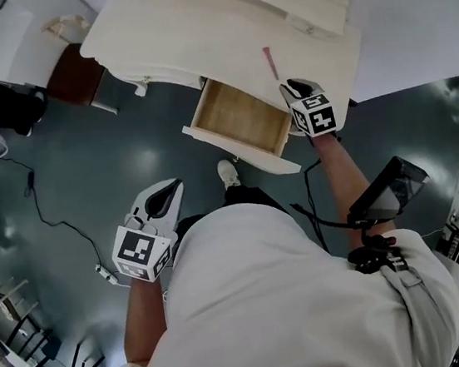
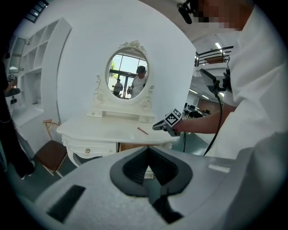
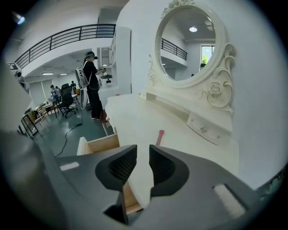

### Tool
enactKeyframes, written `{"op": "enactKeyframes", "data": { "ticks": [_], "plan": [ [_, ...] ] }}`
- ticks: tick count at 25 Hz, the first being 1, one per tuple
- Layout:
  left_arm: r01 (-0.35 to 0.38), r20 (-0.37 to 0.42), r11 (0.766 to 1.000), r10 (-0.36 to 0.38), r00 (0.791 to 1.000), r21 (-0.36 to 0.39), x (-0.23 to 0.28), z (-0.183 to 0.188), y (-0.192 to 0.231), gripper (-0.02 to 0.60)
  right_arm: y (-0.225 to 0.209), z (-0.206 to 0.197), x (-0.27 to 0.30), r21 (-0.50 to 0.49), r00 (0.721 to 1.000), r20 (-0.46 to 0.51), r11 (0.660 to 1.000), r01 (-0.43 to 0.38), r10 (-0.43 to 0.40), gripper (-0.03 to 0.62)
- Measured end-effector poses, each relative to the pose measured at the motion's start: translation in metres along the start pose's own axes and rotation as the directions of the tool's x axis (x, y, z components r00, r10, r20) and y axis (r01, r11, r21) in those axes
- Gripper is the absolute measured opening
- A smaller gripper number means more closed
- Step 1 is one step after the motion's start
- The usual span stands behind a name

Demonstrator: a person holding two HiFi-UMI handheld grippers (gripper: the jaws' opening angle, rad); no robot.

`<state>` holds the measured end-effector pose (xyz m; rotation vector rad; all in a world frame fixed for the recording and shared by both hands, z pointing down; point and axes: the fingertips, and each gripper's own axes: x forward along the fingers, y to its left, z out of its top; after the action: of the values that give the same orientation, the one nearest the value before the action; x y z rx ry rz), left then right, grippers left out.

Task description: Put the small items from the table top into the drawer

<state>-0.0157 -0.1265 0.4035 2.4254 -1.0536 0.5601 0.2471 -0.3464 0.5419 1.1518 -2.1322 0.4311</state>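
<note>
A thin pink stick lies on the white dressing table, near its front edge. The wooden drawer below the table top is pulled out, and the part of its inside that I see holds nothing. My right gripper hovers at the table's front edge, just right of the drawer and short of the stick. It is open with nothing between its pads. Low over the floor beside my body, my left gripper is shut and holds nothing.
An oval mirror stands at the back of the table. A brown chair sits left of the table. A cable runs across the grey floor. A person stands further off in the room.
</note>
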Motion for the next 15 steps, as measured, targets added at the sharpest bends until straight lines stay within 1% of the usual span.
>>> {"op": "enactKeyframes", "data": {
  "ticks": [4, 8, 15],
  "plan": [
    [-0.046, -0.005, 0.999, 0.046, 0.999, -0.02, 0.02, 0.008, 0.012, 0.002, -0.032, 0.002, 0.054, 0.004, 0.999, -0.034, 1.0, 0.0, 0.001, 0.1],
    [-0.077, -0.029, 0.996, 0.076, 0.997, -0.038, 0.026, 0.01, 0.024, 0.002, -0.048, 0.005, 0.095, 0.011, 0.998, -0.07, 1.0, 0.005, -0.004, 0.1],
    [-0.12, -0.048, 0.99, 0.117, 0.992, -0.073, 0.023, 0.011, 0.042, 0.002, -0.061, 0.004, 0.13, 0.025, 0.992, -0.124, 1.0, 0.017, -0.014, 0.092]
  ]
}}
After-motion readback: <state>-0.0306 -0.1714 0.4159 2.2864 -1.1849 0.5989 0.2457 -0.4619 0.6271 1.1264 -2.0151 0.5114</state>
